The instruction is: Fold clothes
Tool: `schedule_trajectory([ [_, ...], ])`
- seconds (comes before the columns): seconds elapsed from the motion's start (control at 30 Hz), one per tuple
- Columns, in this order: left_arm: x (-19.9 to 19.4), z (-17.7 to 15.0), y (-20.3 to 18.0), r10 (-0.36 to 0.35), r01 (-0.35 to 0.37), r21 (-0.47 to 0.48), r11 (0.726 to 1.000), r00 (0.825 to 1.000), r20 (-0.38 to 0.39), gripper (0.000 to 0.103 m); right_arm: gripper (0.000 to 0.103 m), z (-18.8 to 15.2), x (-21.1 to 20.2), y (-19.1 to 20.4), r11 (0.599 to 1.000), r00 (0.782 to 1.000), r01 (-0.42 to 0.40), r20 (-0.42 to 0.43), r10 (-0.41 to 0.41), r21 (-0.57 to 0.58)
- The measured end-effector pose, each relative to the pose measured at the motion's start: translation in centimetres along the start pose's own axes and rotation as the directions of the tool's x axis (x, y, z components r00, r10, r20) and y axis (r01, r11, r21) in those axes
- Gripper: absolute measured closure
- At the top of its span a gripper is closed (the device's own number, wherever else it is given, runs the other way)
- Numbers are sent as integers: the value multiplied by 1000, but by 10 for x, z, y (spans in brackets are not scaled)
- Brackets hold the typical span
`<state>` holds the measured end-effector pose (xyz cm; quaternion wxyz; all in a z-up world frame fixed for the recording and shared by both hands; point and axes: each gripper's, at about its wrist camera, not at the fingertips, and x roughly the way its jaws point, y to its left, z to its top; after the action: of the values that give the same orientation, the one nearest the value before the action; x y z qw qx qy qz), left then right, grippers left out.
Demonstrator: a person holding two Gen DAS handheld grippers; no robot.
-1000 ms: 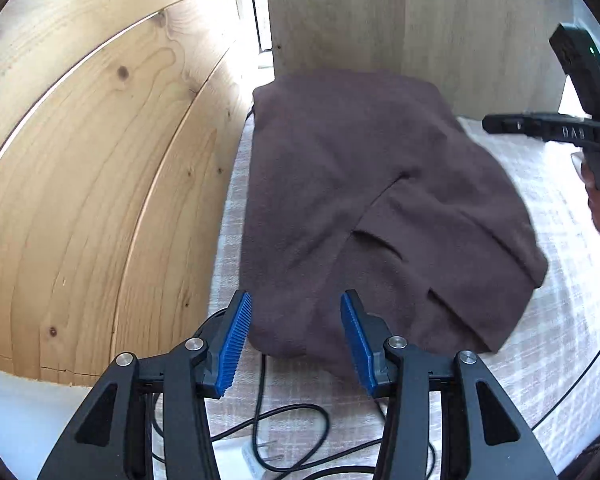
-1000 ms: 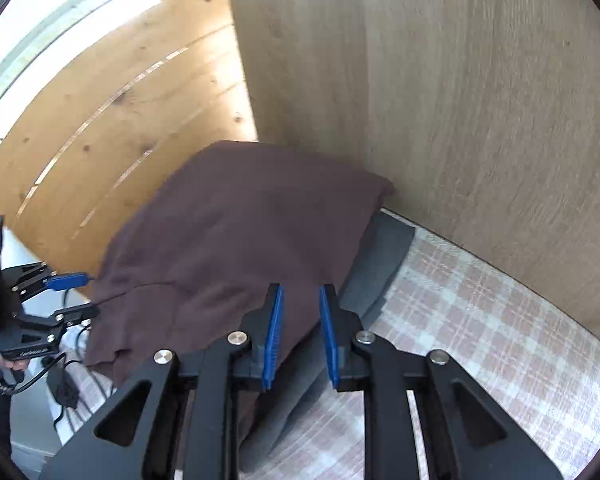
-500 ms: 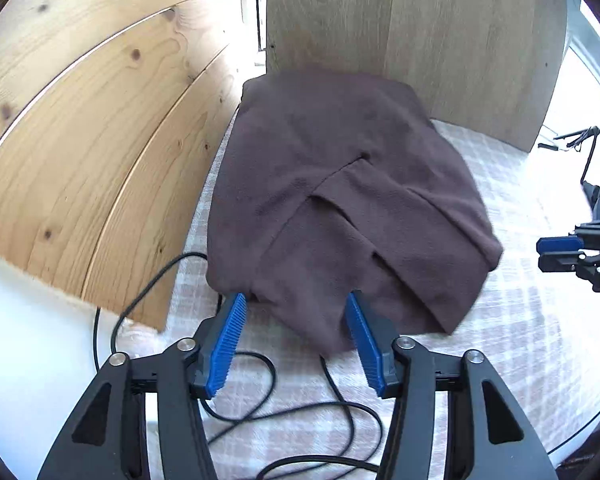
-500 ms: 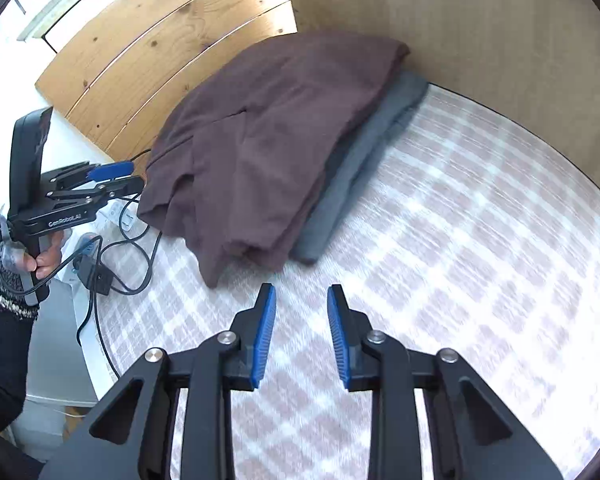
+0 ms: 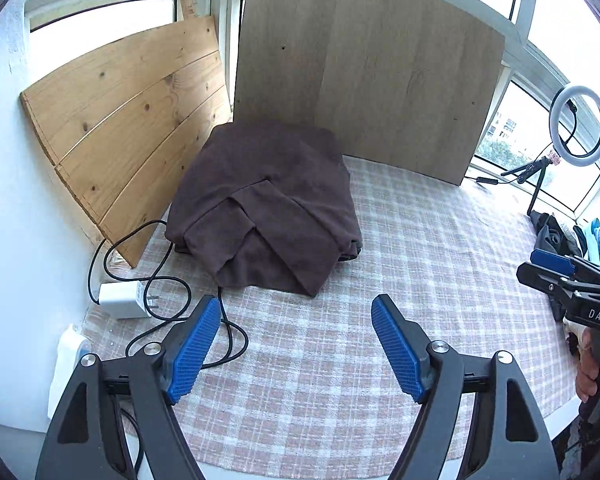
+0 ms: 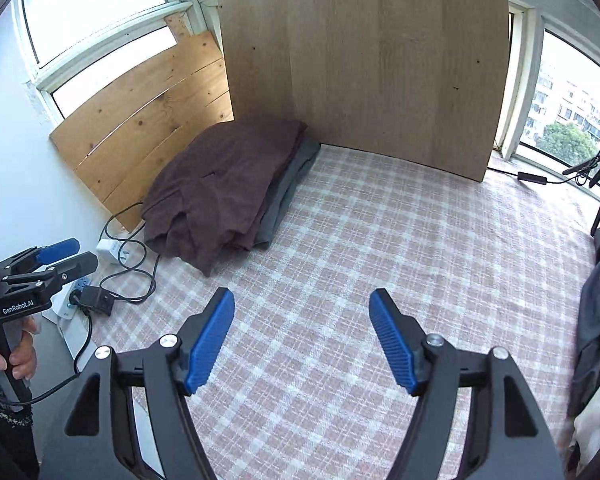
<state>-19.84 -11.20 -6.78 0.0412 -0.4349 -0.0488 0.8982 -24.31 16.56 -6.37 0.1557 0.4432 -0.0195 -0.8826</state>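
A brown garment [image 5: 266, 208], folded into a compact bundle, is being shown resting on a folded grey garment [image 6: 290, 188] in the far left corner of a checked cloth [image 5: 420, 248], against the wooden boards [image 5: 132, 120]. The left gripper [image 5: 296, 346] and the right gripper [image 6: 302, 340] are being held spread wide and empty above the near cloth. More clothes [image 6: 598, 320] are being glimpsed heaped at the right edge, so further folding is probably being left.
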Motion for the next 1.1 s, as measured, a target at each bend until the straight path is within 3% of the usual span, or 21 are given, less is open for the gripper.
schedule_trajectory([
  [0.27, -28, -34, -6, 70, -70, -5, 998, 998, -5, 26, 34, -62, -26, 1, 996, 1000, 2, -22, 0, 94],
  [0.6, -91, -86, -17, 157, -155, -55, 986, 986, 55, 26, 34, -115, -77, 2, 997, 1000, -13, -4, 13, 79],
  [1.1, -173, -167, -67, 106, -99, -103, 990, 992, 68, 26, 34, -206, -156, 15, 999, 999, -40, 26, 40, 21],
])
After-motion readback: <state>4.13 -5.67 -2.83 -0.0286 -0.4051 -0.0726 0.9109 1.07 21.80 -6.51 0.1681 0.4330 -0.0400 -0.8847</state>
